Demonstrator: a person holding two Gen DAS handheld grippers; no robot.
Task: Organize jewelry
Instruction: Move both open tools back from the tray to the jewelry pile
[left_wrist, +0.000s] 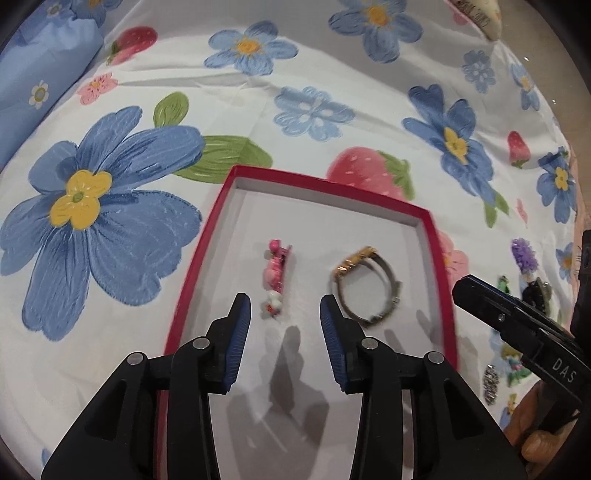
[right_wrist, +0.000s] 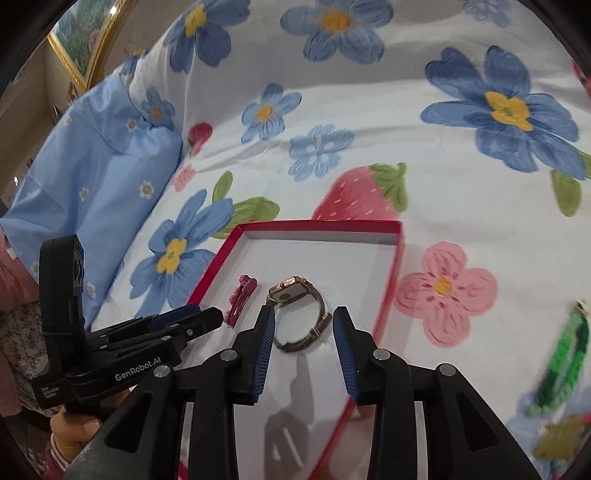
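Observation:
A shallow red box (left_wrist: 207, 240) (right_wrist: 388, 295) with a white floor lies on the floral bedspread. Inside it lie a pink hair clip (left_wrist: 275, 280) (right_wrist: 242, 299) on the left and a gold wristwatch (left_wrist: 365, 288) (right_wrist: 299, 314) on the right. My left gripper (left_wrist: 284, 306) (right_wrist: 207, 315) hovers open over the box, and the clip's near end sits just ahead of its blue pads without touching them. My right gripper (right_wrist: 303, 314) is open too; the watch band lies between its tips, free of the pads. In the left wrist view one right finger (left_wrist: 491, 310) reaches in from the right.
Several loose pieces lie on the bedspread right of the box: a green beaded band (right_wrist: 561, 354), a purple hair piece (left_wrist: 522, 254) and a sparkly clip (left_wrist: 490, 384). A light blue pillow (right_wrist: 92, 184) sits at the left. A hand (left_wrist: 535, 439) holds the right gripper.

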